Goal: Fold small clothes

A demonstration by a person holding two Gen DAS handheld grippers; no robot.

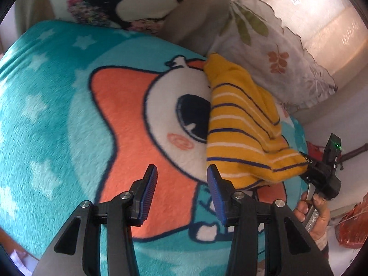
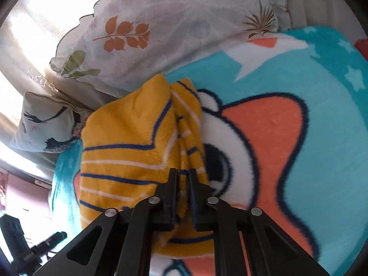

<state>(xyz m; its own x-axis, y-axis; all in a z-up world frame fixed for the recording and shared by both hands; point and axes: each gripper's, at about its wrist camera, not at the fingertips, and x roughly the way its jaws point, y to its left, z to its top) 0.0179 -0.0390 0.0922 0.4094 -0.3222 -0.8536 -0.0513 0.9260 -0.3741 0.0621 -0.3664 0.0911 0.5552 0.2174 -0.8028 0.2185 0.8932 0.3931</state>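
Note:
A small yellow garment with blue and white stripes (image 1: pixel 241 124) lies bunched on a teal cartoon blanket (image 1: pixel 57 115). My left gripper (image 1: pixel 181 174) is open and empty, hovering above the blanket just left of the garment's near edge. My right gripper (image 2: pixel 183 172) is shut on the garment (image 2: pixel 138 138), pinching a fold of its near edge between the jaws. In the left wrist view the right gripper (image 1: pixel 306 166) shows at the garment's right corner, held by a hand.
A white leaf-print pillow (image 2: pixel 172 23) lies against the garment's far side. A second pillow with a dark bird print (image 1: pixel 103 7) lies further along the bed. Red items (image 1: pixel 352 225) sit beyond the blanket's edge.

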